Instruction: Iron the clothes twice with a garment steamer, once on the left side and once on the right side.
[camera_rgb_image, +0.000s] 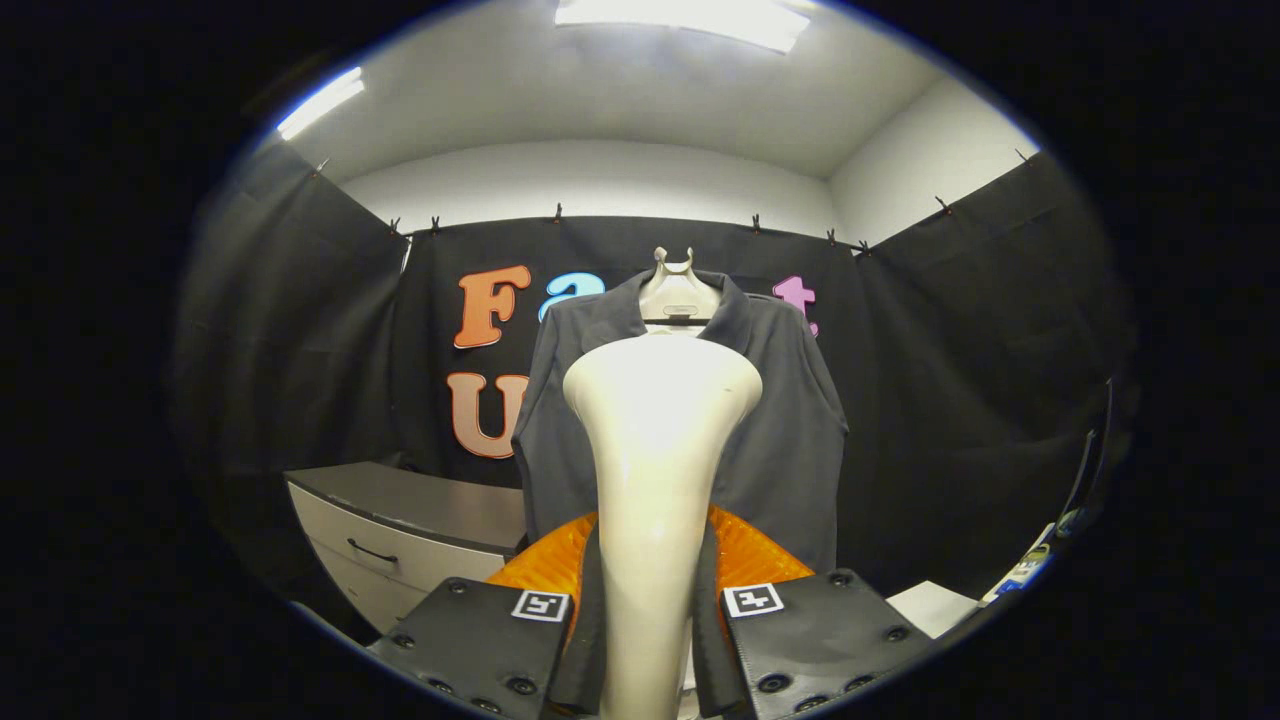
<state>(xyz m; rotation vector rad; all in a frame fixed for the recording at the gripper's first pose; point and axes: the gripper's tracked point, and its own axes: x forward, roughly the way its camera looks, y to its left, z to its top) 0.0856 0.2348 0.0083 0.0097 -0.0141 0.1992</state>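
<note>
Both fingers of the tongs (655, 600) clamp the steamer (655, 440), its head raised just before the hanging shirt (780, 420). Advise pressing the head flat against one shirt half, then stroking steadily downward.

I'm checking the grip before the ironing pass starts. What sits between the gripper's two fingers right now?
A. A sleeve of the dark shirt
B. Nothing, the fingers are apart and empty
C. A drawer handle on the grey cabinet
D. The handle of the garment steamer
D. The gripper has both fingers pressed on the pale steamer handle, whose head rises in front of the dark shirt hanging beyond it.
</note>
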